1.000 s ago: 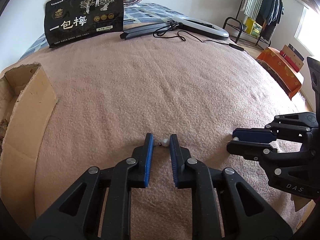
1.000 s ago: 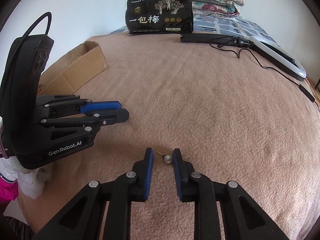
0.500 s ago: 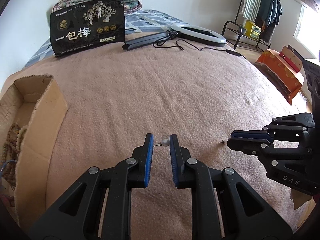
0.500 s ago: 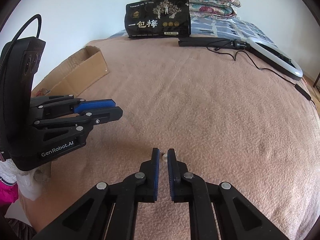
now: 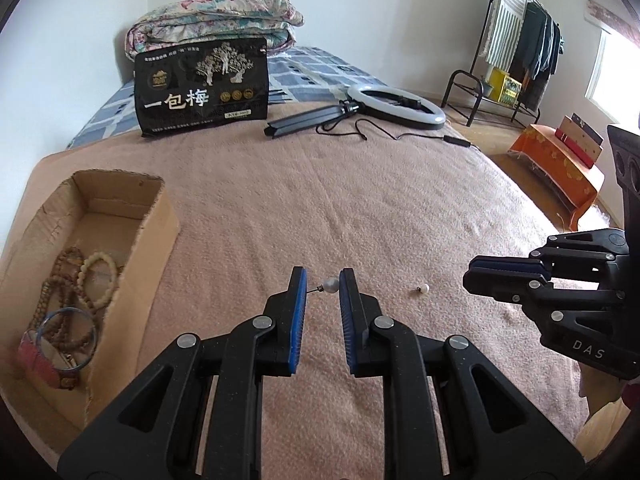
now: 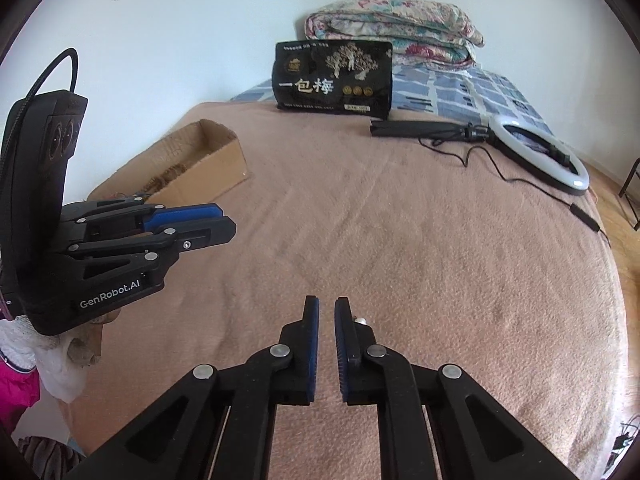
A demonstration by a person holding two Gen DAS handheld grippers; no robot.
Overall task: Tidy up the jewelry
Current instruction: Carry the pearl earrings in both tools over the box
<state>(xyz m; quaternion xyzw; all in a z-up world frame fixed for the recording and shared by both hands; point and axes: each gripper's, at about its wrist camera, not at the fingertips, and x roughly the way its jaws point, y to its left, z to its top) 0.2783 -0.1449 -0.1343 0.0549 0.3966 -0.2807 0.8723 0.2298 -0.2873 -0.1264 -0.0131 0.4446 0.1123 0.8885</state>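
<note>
One pearl earring (image 5: 330,285) in left tongs (image 5: 322,289); right tongs (image 6: 326,307) closed, empty; second earring (image 6: 361,321) half-hidden.

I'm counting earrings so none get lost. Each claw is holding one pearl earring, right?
Not quite. Only the left claw holds a pearl earring. The right claw is shut on nothing; the second earring lies on the blanket, as the left wrist view shows.
</note>
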